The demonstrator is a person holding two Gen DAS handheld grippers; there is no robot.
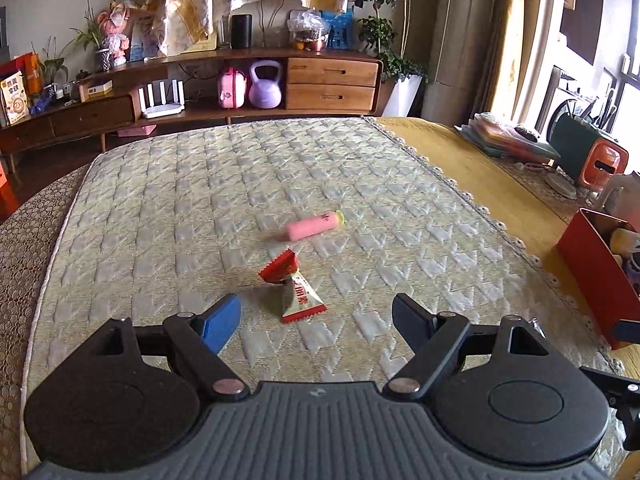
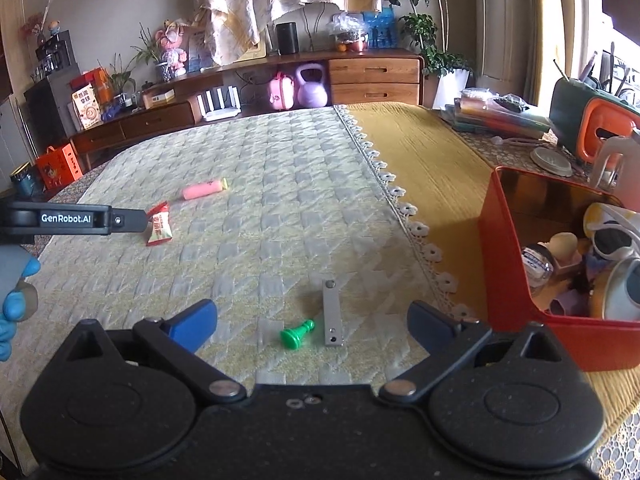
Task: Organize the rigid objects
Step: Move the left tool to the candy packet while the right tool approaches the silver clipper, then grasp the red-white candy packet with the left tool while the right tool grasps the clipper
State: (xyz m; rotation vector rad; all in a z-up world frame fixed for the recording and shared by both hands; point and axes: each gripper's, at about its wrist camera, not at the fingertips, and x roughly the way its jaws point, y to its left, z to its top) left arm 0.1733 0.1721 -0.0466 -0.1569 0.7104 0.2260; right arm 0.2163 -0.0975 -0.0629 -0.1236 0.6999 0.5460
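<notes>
Both empty and wide open, the left gripper (image 1: 316, 312) frames the candy packet (image 1: 294, 288) at twelve o'clock while the right gripper (image 2: 312, 320) brackets the green pawn (image 2: 297, 333), apparently lining up grasps.

quilted pale cloth mat (image 1: 200, 208) underfoot here, stitched diamonds, soft matt weave, with a lace edging. beside it a mustard-yellow ribbed cloth (image 2: 432, 168), coarser looking. the red-and-white candy wrapper (image 1: 294, 286) shines, crinkly glossy film. the pink cylinder (image 1: 312, 226) looks smooth and matt, blurred though. over on the right view, the green chess pawn (image 2: 297, 333) is glossy plastic, and the grey flat bar (image 2: 332, 312) reads as dull brushed metal. the red tin box (image 2: 516, 264) gleams, its inner wall mirror-like. blue finger pad (image 1: 222, 322), smooth matt plastic.
</notes>
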